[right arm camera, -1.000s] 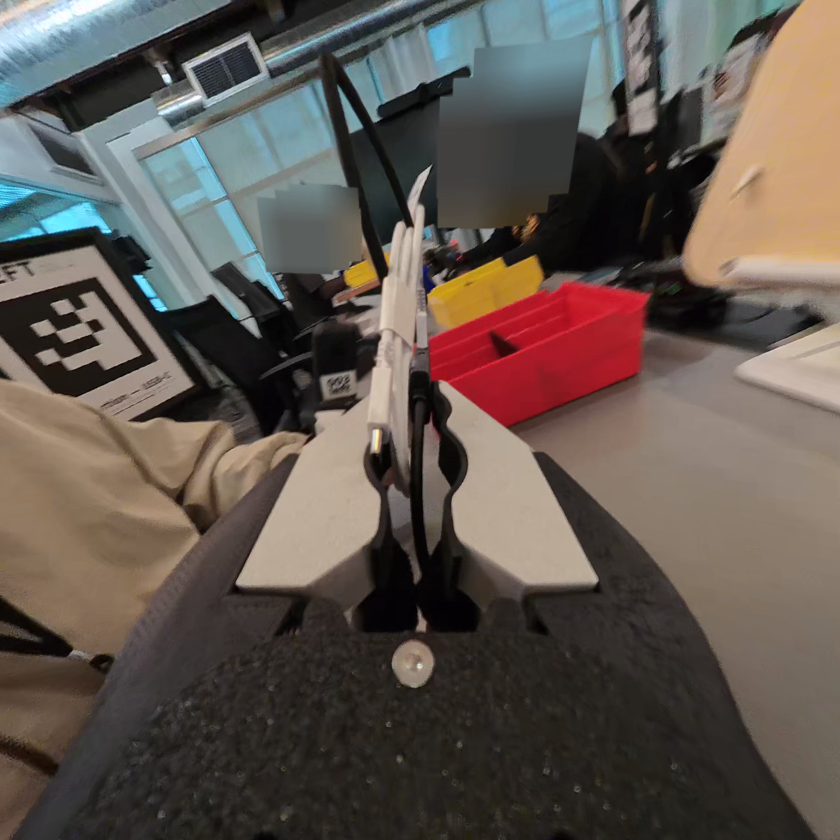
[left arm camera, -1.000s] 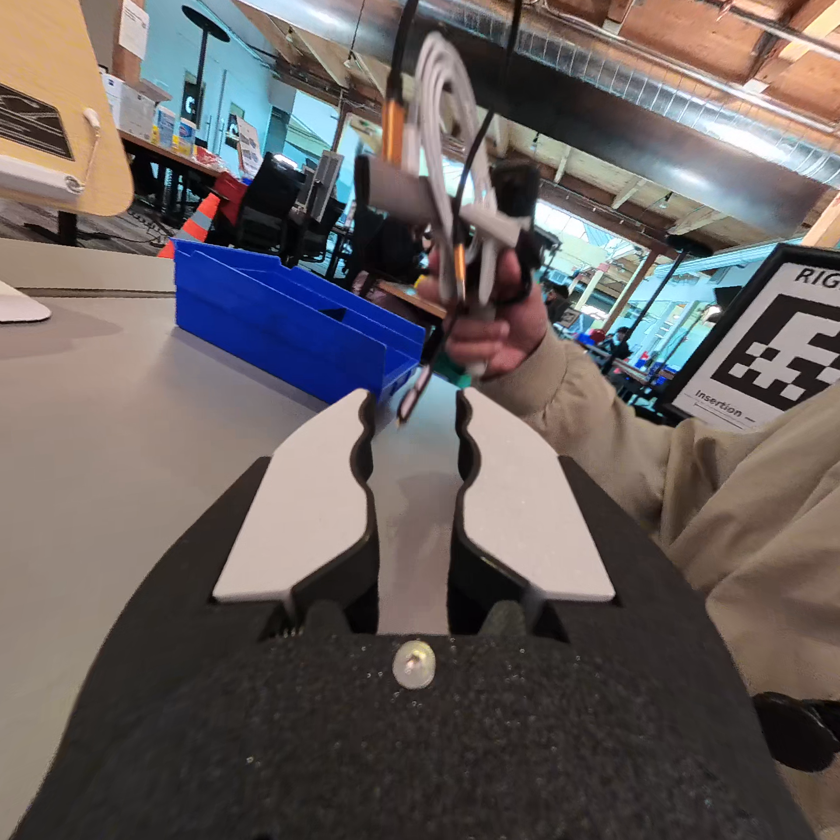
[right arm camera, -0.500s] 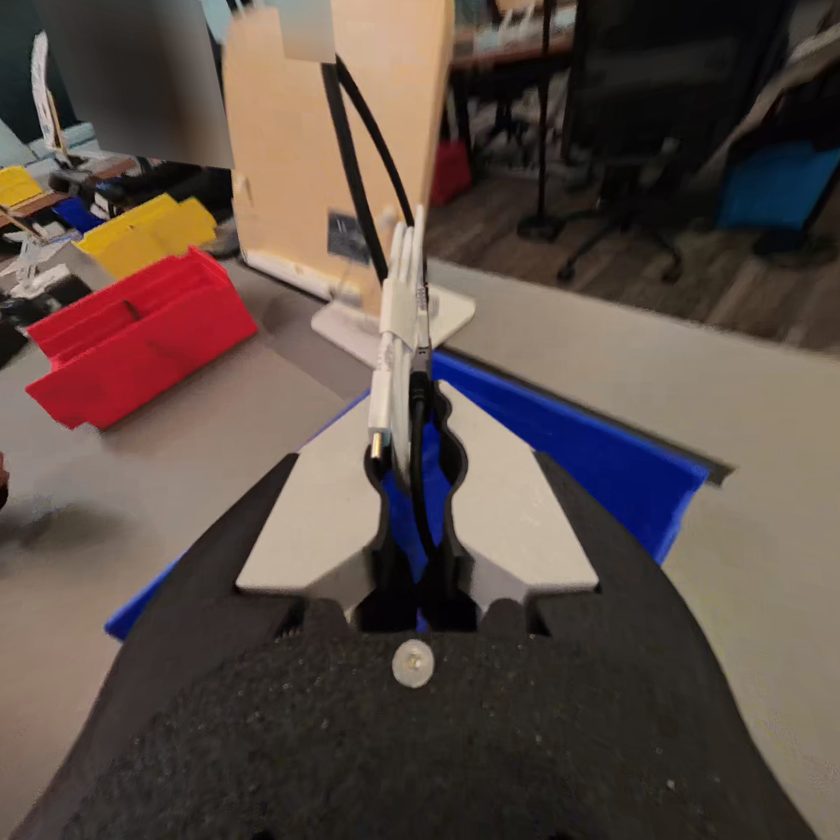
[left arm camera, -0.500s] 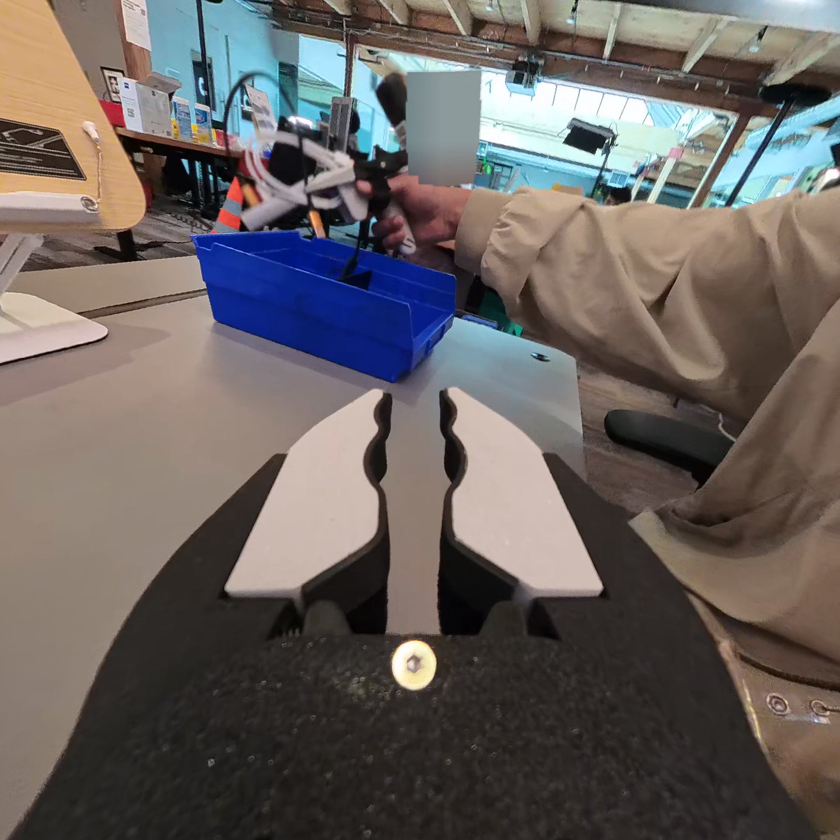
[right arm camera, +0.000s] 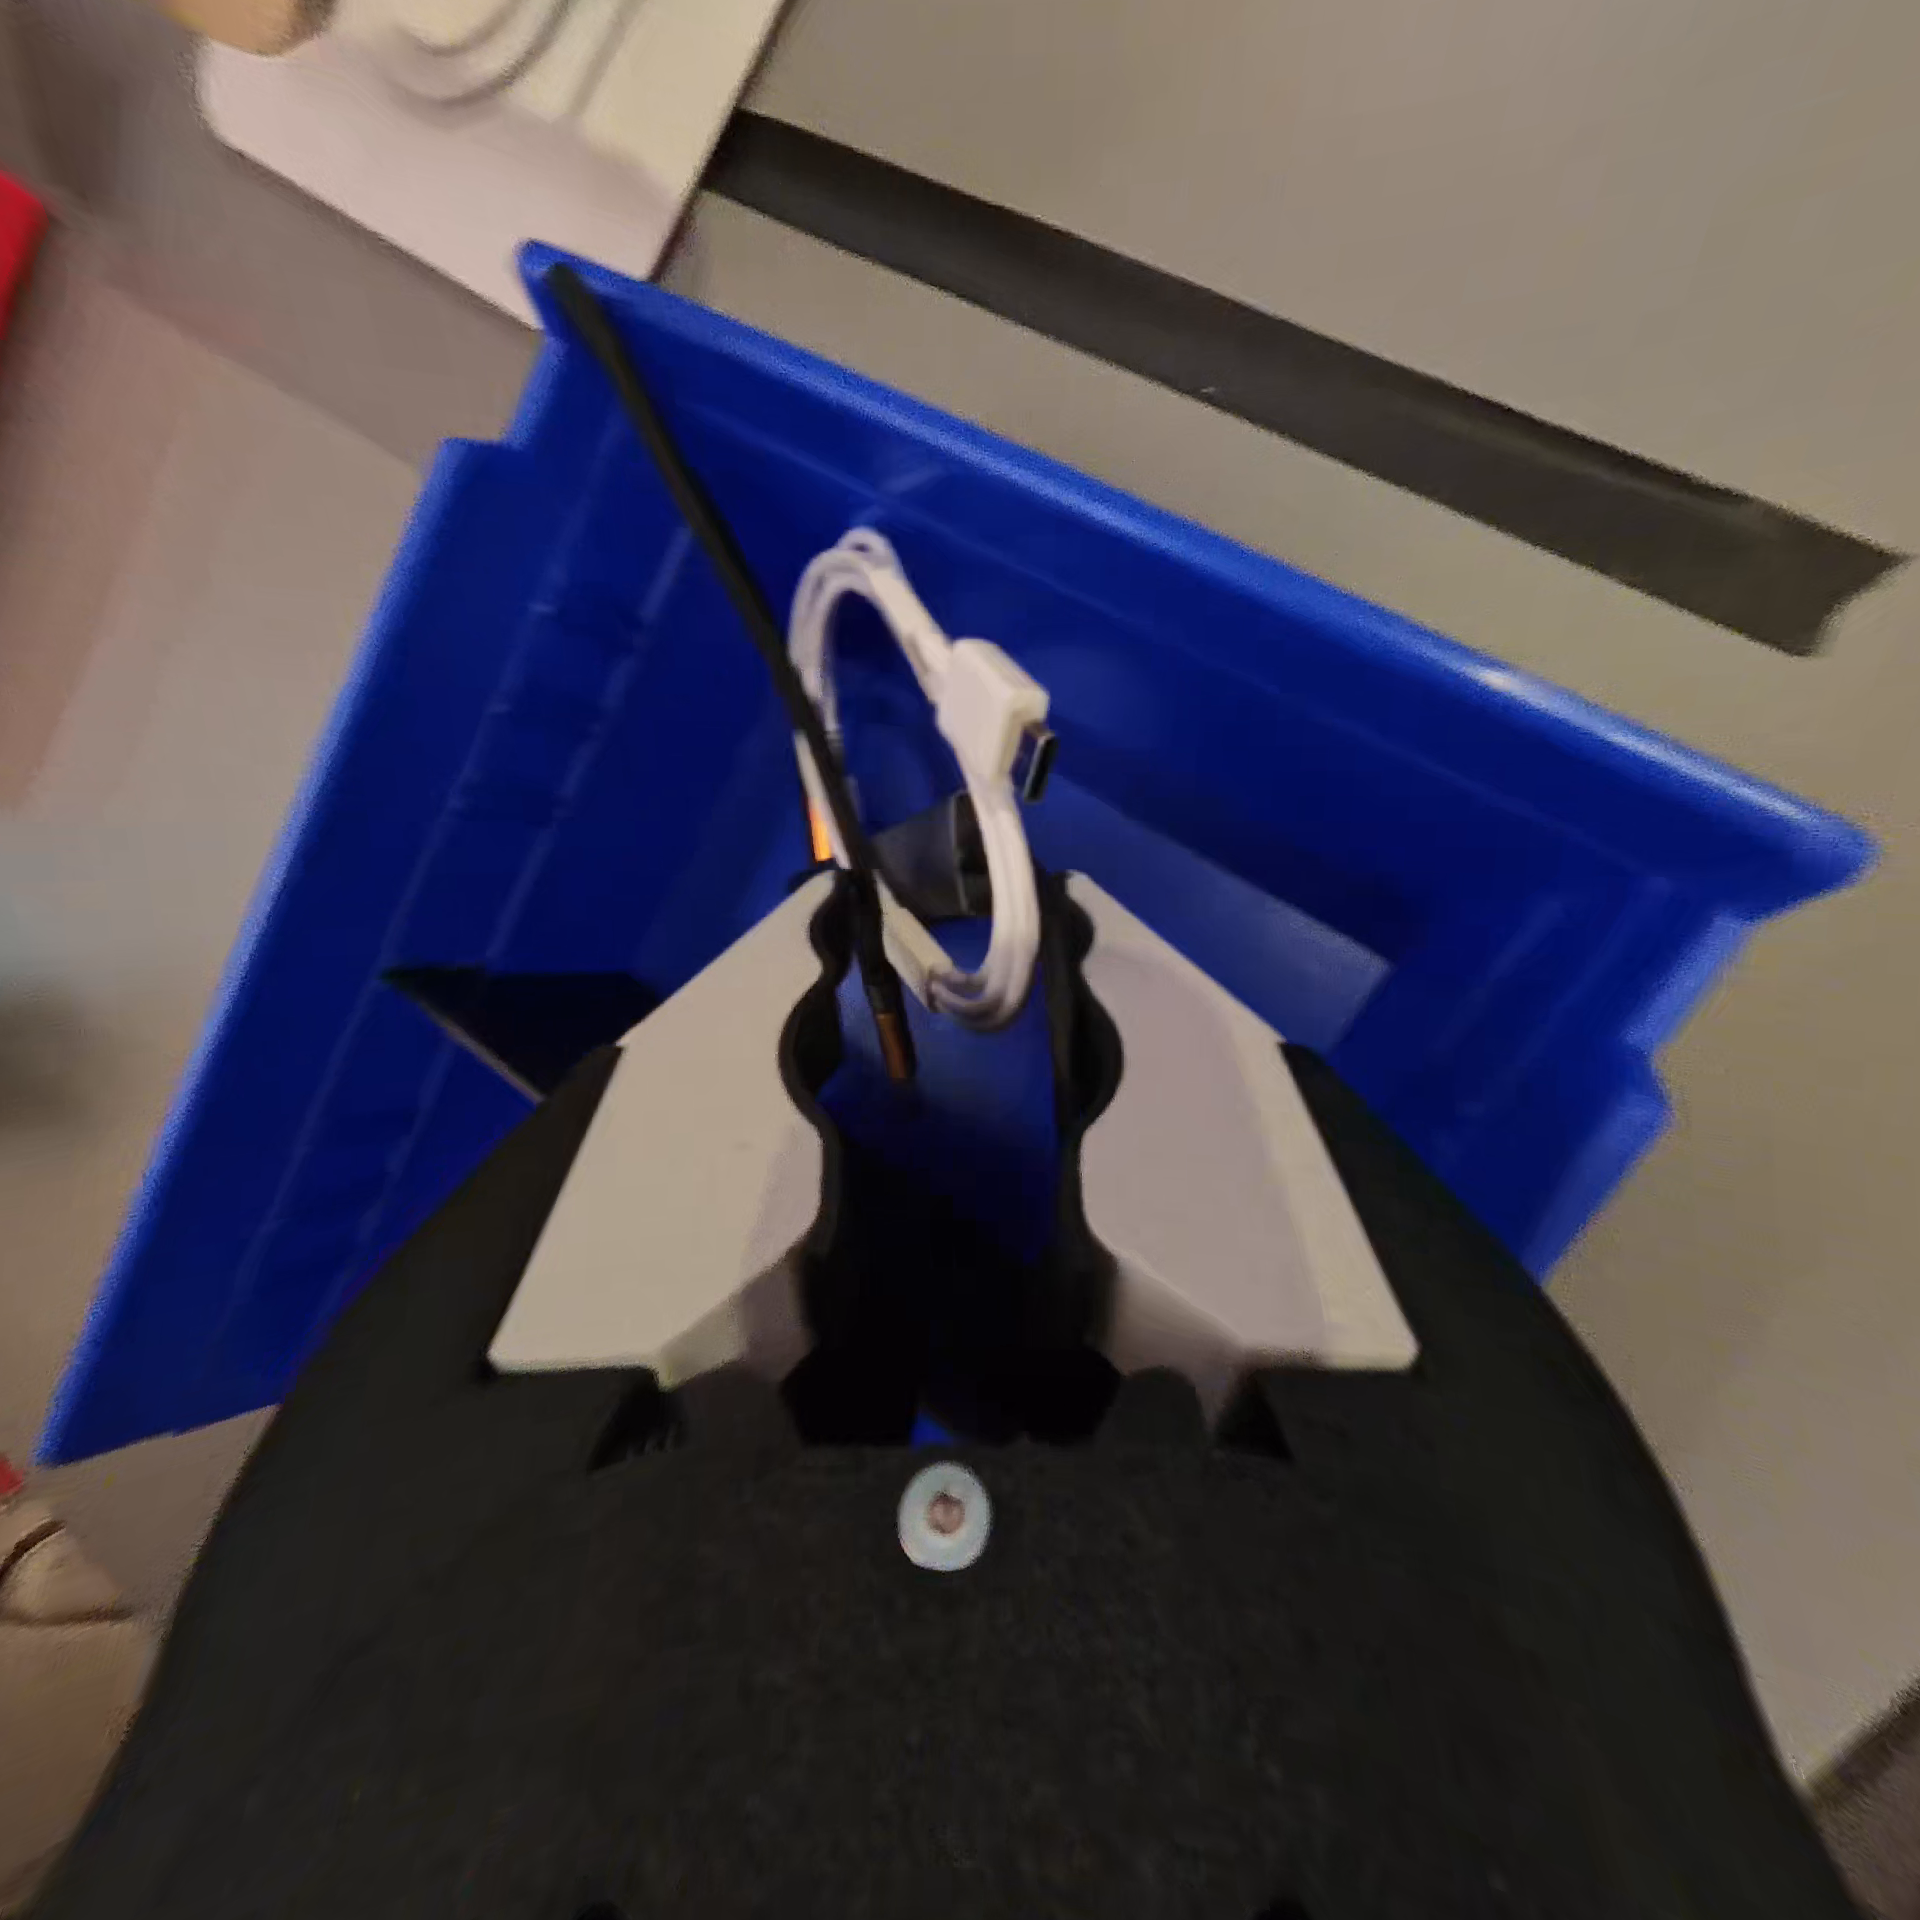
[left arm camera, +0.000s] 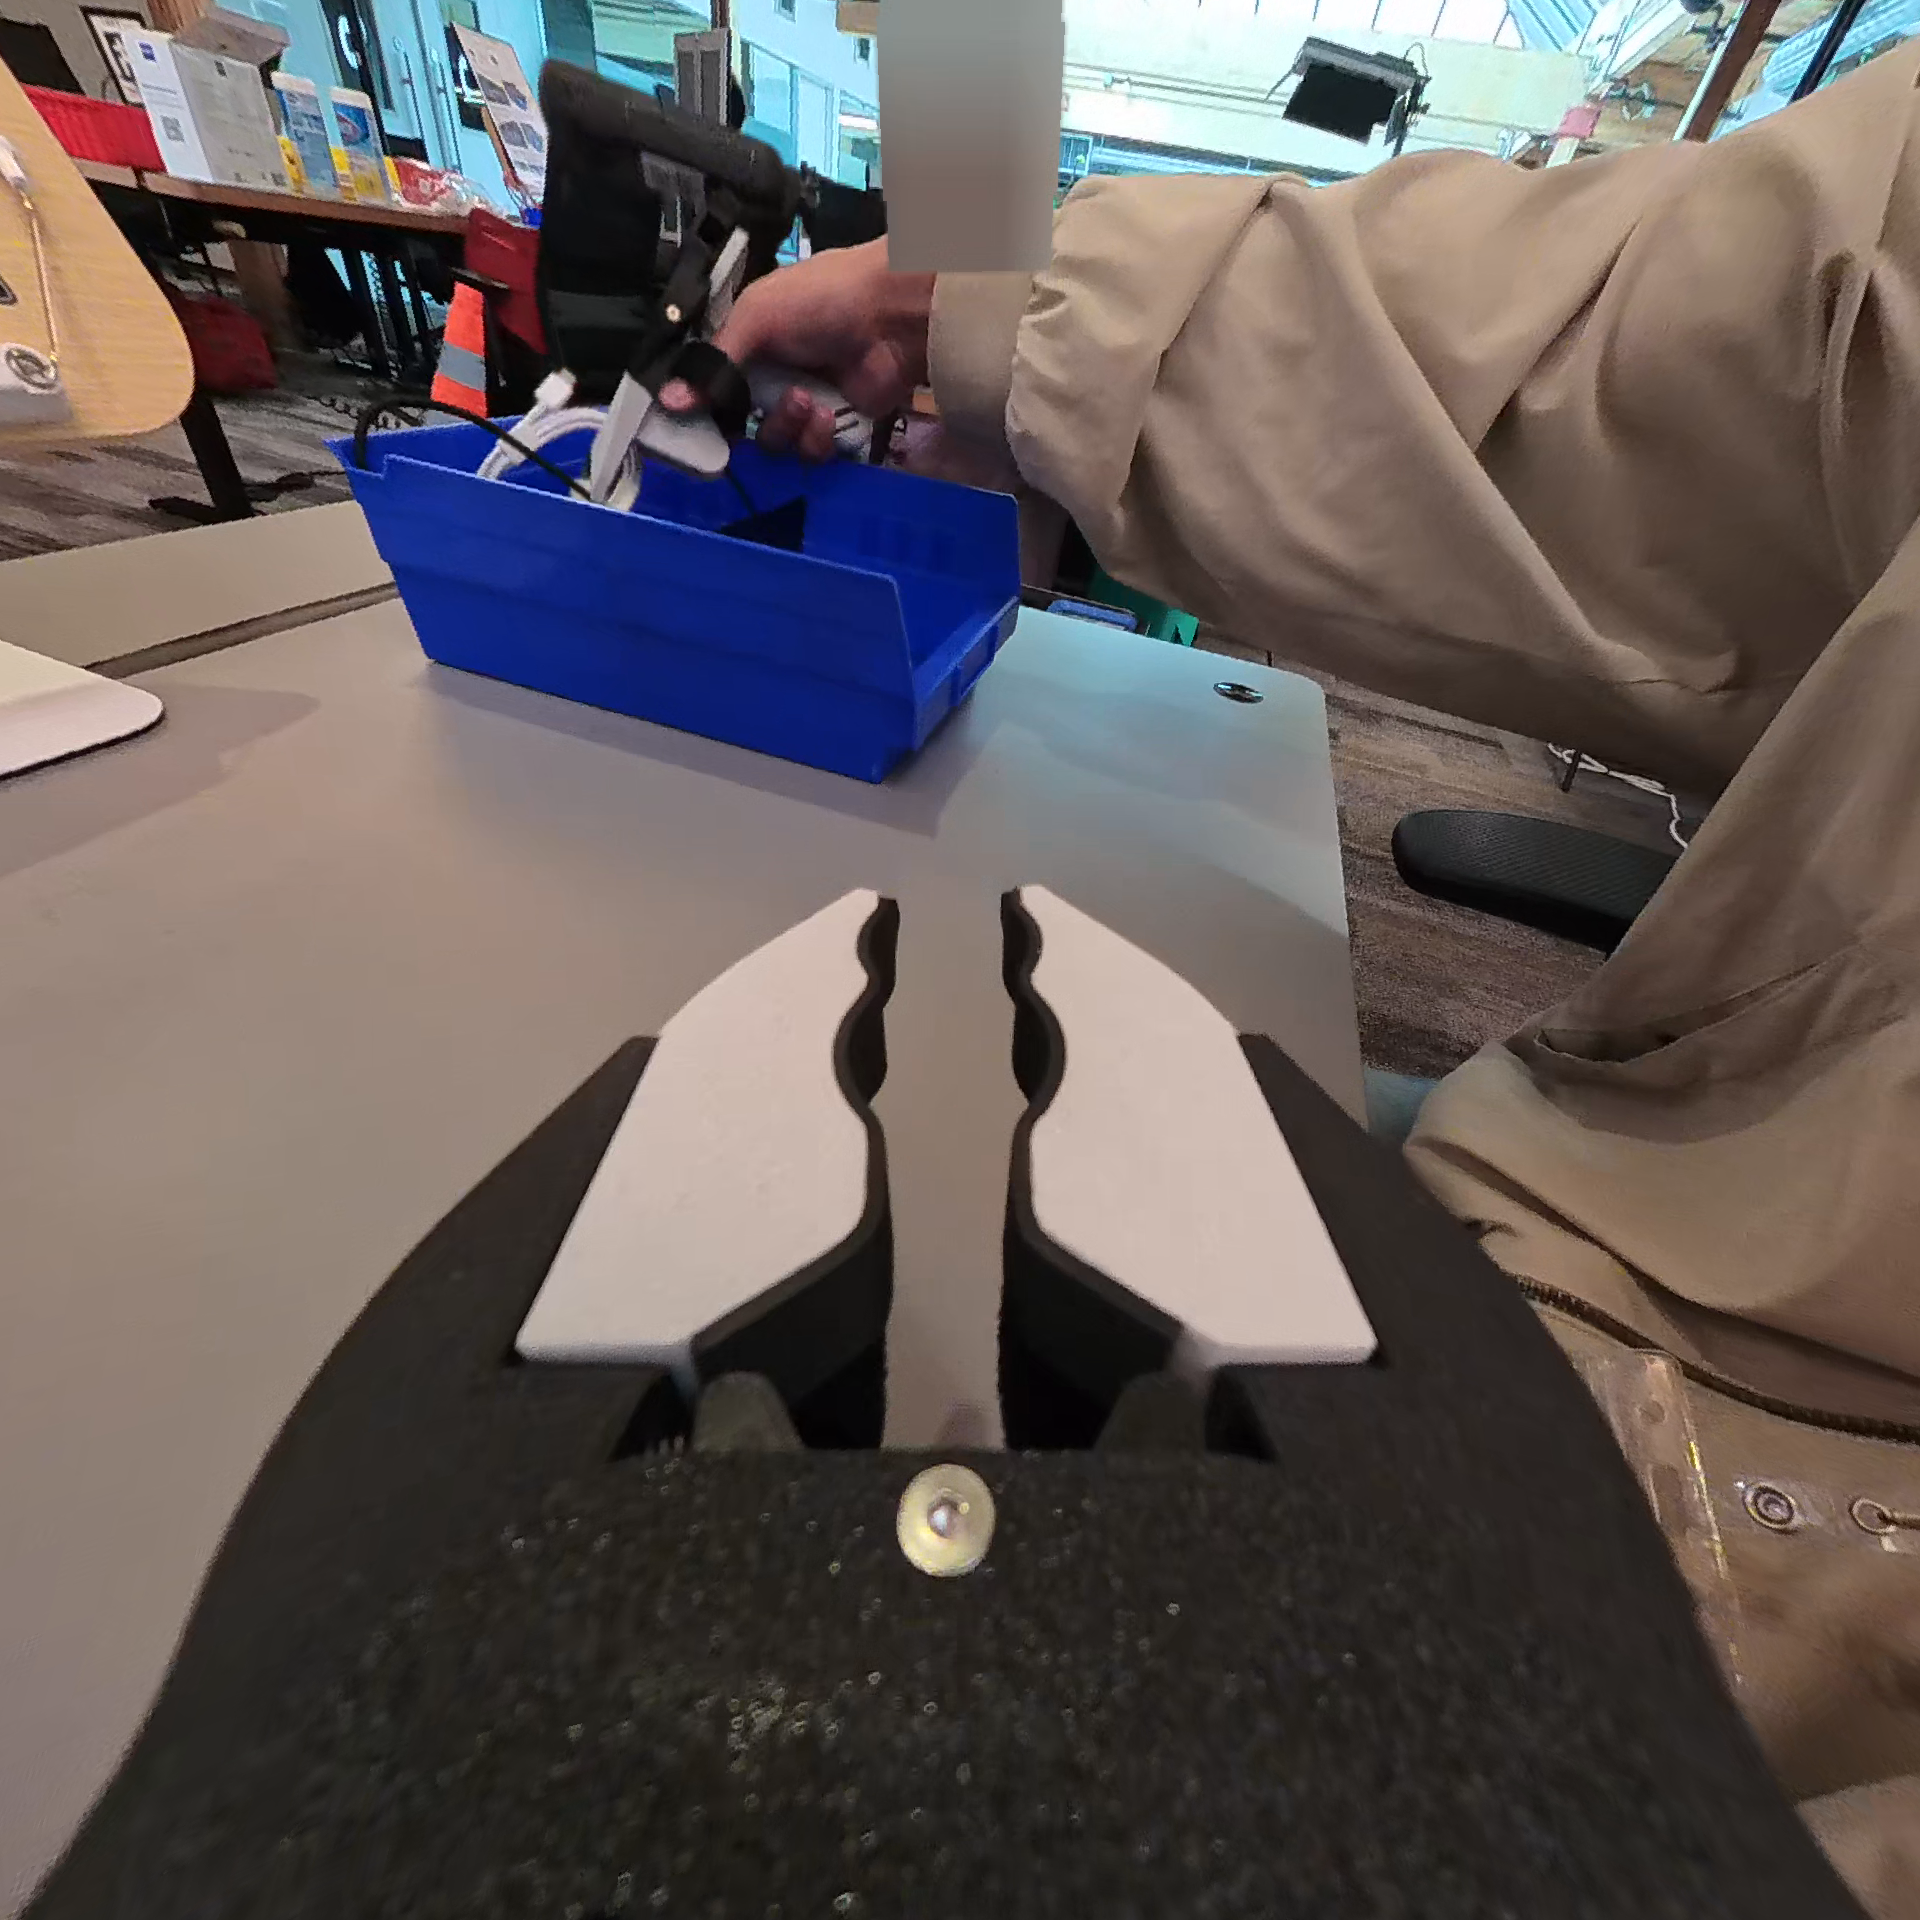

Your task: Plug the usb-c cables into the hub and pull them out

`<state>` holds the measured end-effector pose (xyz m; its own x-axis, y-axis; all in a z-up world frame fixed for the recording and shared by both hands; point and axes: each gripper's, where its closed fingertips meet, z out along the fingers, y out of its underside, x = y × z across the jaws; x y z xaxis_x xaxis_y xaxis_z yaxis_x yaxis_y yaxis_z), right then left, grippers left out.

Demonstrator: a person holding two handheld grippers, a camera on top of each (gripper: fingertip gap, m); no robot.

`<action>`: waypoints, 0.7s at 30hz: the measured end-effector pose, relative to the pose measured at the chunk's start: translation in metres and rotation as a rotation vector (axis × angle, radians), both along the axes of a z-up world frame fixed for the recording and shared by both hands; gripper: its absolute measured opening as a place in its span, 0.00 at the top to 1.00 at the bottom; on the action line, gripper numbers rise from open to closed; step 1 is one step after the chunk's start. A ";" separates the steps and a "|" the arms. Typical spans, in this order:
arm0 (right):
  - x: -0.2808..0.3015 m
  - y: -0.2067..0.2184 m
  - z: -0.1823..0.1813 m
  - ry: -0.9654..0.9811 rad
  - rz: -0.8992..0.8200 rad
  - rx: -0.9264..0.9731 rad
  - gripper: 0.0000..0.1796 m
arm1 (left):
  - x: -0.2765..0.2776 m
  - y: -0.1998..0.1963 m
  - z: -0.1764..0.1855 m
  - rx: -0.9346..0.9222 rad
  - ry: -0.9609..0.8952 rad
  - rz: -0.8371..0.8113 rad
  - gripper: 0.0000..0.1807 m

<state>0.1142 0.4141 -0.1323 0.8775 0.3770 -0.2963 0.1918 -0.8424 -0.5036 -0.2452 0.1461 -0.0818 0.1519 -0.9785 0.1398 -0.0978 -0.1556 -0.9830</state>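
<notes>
My right gripper (right arm camera: pixel 951 894) is open, pointing down into a blue bin (right arm camera: pixel 1351 748). Inside the bin, just past its fingertips, lie a coiled white usb-c cable (right arm camera: pixel 992 691), a black cable (right arm camera: pixel 707 499) with an orange plug (right arm camera: pixel 891 1039), and part of a grey hub (right arm camera: pixel 925 842). My left gripper (left arm camera: pixel 940 914) is open and empty, low over the grey table (left arm camera: pixel 416 935). Its view shows the blue bin (left arm camera: pixel 665 613) at the far side, with the right gripper (left arm camera: pixel 623 457) tipped into it and the white cable (left arm camera: pixel 540 436) at the rim.
A person's tan sleeve (left arm camera: pixel 1455 416) reaches across on the right. A white stand base (left arm camera: pixel 52 707) and a wooden panel (left arm camera: pixel 73 312) are at the far left. The table's edge and a black chair armrest (left arm camera: pixel 1527 873) lie to the right. A dark seam (right arm camera: pixel 1351 343) runs behind the bin. The tips of one gripper are about 45 cm away from the tips of the other. From my right tips it is roughly 15 cm to the dark seam (right arm camera: pixel 1351 343); from my left, 55 cm.
My right gripper swung over and down into the blue bin, then opened and let go of the cables and hub. My left gripper stayed open and tilted down toward the table.
</notes>
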 end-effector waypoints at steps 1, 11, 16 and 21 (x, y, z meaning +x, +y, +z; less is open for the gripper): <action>0.004 0.002 0.002 -0.032 -0.004 0.024 0.74 | -0.001 0.000 -0.001 -0.002 0.004 0.001 0.89; -0.024 -0.062 0.144 0.044 -0.203 0.661 0.67 | -0.007 0.020 -0.019 -0.127 0.092 0.091 0.86; -0.127 -0.182 0.094 0.282 -0.178 0.768 0.68 | -0.007 0.022 -0.028 -0.117 0.144 0.131 0.85; -0.191 -0.256 0.017 0.360 -0.161 0.624 0.71 | -0.003 0.020 -0.026 -0.177 0.152 0.131 0.84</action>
